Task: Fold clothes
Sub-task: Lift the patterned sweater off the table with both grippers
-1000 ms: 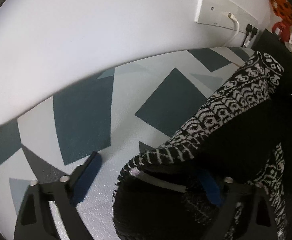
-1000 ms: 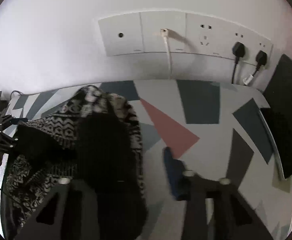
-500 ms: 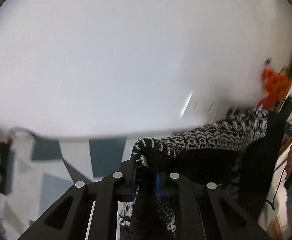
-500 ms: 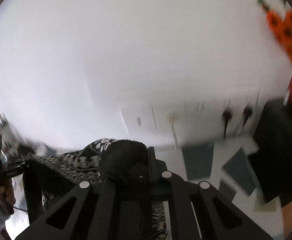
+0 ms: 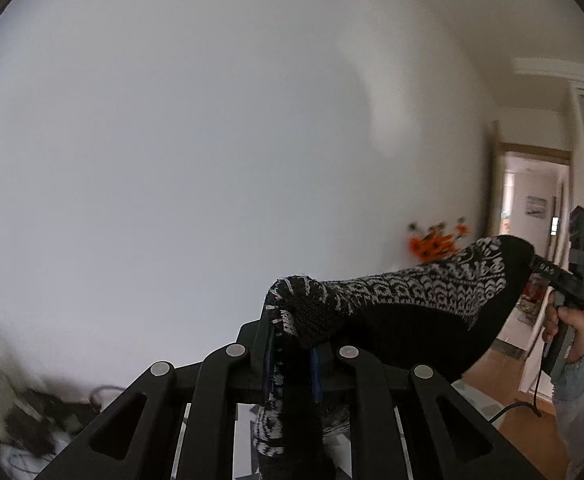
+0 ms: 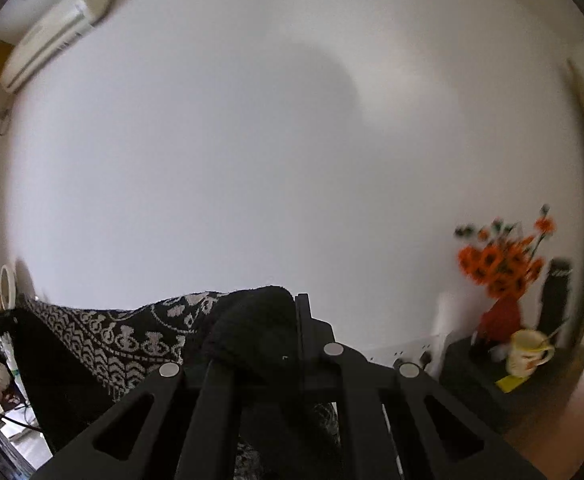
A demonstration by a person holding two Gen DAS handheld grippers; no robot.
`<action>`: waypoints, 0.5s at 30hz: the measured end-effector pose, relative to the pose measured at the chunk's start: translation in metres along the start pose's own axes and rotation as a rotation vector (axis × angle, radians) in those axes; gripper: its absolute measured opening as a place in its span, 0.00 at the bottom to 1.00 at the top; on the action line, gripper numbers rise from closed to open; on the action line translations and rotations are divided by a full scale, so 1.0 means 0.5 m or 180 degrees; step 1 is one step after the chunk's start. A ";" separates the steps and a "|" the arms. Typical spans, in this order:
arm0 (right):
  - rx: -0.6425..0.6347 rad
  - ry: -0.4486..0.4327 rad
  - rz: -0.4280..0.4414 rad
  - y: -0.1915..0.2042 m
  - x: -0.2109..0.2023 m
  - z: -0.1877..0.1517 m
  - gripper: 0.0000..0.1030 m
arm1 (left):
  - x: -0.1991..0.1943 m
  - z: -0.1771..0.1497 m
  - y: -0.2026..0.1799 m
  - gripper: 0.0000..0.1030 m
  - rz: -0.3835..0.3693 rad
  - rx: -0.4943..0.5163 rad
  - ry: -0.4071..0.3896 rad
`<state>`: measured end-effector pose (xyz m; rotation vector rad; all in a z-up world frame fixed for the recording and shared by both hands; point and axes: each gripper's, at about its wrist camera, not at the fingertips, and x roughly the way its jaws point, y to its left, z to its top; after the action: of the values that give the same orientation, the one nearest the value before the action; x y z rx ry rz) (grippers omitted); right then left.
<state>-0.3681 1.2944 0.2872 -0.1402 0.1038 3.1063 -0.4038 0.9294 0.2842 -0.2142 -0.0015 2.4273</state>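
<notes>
A black-and-white patterned knit sweater hangs in the air, stretched between both grippers. In the left wrist view my left gripper is shut on one bunched patterned corner, and cloth drapes down between the fingers. The sweater's top edge runs right to my right gripper, held by a hand in a pale sleeve. In the right wrist view my right gripper is shut on a thick black fold of the sweater. From there the cloth spans left to my left gripper at the frame edge.
A plain white wall fills both views. Orange flowers in a red vase and a yellow mug stand on a dark surface at the right. An air conditioner hangs high at the left. A doorway opens over wooden floor.
Both grippers went from open over the sweater on the patterned table to shut on it. They then rose and tilted up, lifting the sweater, so the table has dropped out of view.
</notes>
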 end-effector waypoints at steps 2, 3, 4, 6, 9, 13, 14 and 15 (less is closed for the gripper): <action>-0.0056 -0.0095 -0.0037 0.039 -0.080 0.017 0.04 | -0.077 0.024 -0.011 0.12 -0.0041 0.0093 -0.0151; -0.0085 -0.0142 -0.0056 0.059 -0.119 0.025 0.04 | -0.115 0.036 -0.015 0.12 -0.0076 0.0111 -0.0206; -0.0106 -0.0178 -0.0070 0.078 -0.154 0.031 0.04 | -0.155 0.049 -0.018 0.12 -0.0122 0.0116 -0.0253; -0.0145 -0.0246 -0.0095 0.114 -0.222 0.042 0.04 | -0.216 0.073 -0.016 0.12 -0.0239 0.0097 -0.0288; -0.0153 -0.0291 -0.0130 0.148 -0.320 0.055 0.04 | -0.280 0.096 -0.014 0.12 -0.0410 0.0054 -0.0292; -0.0104 -0.0241 -0.0142 0.167 -0.383 0.060 0.04 | -0.284 0.090 -0.018 0.12 -0.0505 0.0033 -0.0189; -0.0078 -0.0191 -0.0160 0.168 -0.388 0.055 0.04 | -0.277 0.085 -0.020 0.12 -0.0524 0.0020 -0.0136; -0.0061 -0.0138 -0.0179 0.169 -0.387 0.049 0.04 | -0.257 0.075 -0.016 0.12 -0.0535 -0.0024 -0.0052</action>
<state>-0.1806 1.2066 0.3348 -0.0750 0.0681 3.0529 -0.3081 0.8546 0.3413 -0.1897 -0.0347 2.2618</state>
